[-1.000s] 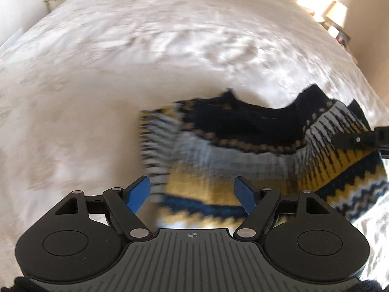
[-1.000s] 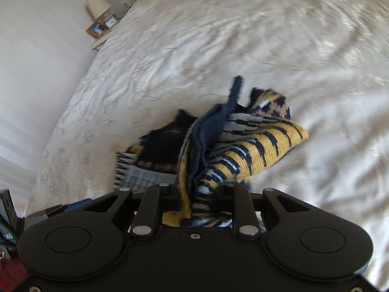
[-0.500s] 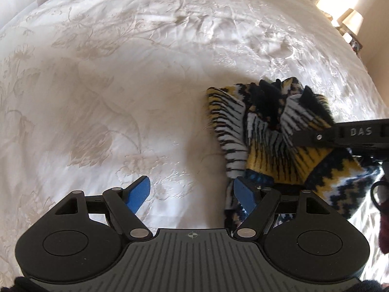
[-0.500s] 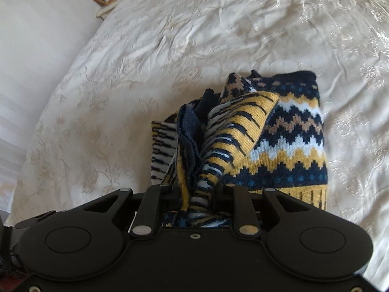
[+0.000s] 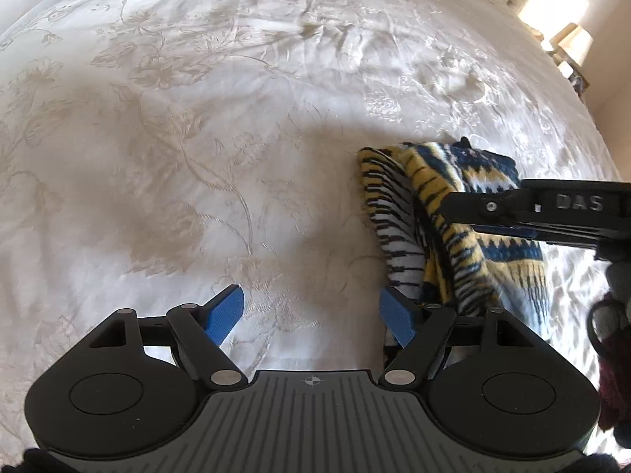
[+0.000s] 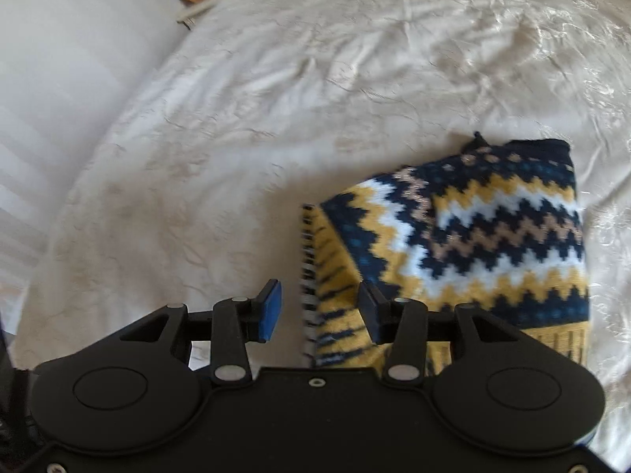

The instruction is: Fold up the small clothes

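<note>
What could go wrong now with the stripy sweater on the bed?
The right gripper has just been opening, with the sweater's edge between its fingers, so pulling away might snag the knit and undo the fold. The left gripper is open over bare bedspread beside the sweater; a careless grab could bunch the bedspread instead.

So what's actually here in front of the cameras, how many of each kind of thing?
Knitted sweaters: 1, the sweater, lying on the bed
Beds: 1, the bed
Handheld grippers: 2, the left gripper and the right gripper
Total: 4
</note>
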Demonstrator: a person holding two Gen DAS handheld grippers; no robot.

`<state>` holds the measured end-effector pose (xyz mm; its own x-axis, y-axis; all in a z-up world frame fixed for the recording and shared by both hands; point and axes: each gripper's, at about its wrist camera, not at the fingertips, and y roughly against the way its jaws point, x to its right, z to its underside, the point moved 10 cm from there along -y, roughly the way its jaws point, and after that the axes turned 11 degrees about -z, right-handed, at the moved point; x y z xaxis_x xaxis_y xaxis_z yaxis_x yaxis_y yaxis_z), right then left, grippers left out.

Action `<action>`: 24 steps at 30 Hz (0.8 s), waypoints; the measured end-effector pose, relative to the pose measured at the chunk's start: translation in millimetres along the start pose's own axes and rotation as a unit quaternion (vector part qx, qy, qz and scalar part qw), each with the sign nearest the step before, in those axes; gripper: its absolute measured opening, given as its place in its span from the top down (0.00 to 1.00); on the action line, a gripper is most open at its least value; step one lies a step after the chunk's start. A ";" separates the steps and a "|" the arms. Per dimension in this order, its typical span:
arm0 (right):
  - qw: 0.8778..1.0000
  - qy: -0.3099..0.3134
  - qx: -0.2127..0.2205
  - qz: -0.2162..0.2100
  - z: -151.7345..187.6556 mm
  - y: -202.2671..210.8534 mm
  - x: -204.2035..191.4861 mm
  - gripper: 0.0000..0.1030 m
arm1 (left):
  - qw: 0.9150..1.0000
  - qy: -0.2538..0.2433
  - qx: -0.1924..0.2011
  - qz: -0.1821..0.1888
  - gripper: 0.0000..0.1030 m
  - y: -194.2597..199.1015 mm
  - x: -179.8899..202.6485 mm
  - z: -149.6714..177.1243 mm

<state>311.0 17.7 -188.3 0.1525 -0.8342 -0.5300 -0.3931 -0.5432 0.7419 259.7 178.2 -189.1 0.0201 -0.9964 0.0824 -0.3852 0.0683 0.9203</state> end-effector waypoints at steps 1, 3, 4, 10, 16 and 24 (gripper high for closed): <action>1.000 -0.003 0.006 -0.004 0.8 3.9 -0.9 0.48 | 1.000 -0.002 0.002 0.000 0.27 0.9 0.3 -2.6; 1.000 -0.004 0.016 -0.003 4.5 16.4 1.5 0.48 | 1.000 -0.007 0.007 0.004 0.27 3.2 3.2 -10.5; 1.000 -0.001 0.021 0.003 6.8 23.2 3.8 0.48 | 1.000 -0.009 0.011 0.009 0.27 4.7 5.6 -15.6; 0.998 0.043 0.016 0.045 34.5 61.6 17.0 0.45 | 0.997 -0.017 0.008 0.076 0.27 3.5 43.8 -45.8; 0.978 0.189 -0.015 0.091 78.6 61.5 -3.1 0.24 | 0.992 -0.042 -0.013 0.118 0.26 -15.3 93.9 -59.9; 0.918 0.366 -0.064 0.137 123.5 22.3 -25.1 0.19 | 0.991 -0.075 -0.035 0.108 0.25 -32.5 115.9 -57.6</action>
<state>186.5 38.2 -209.2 0.6518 -0.7555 0.0668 -0.4042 -0.2715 0.8734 327.7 63.5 -187.4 -0.1958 -0.9541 0.2267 -0.3005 0.2785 0.9122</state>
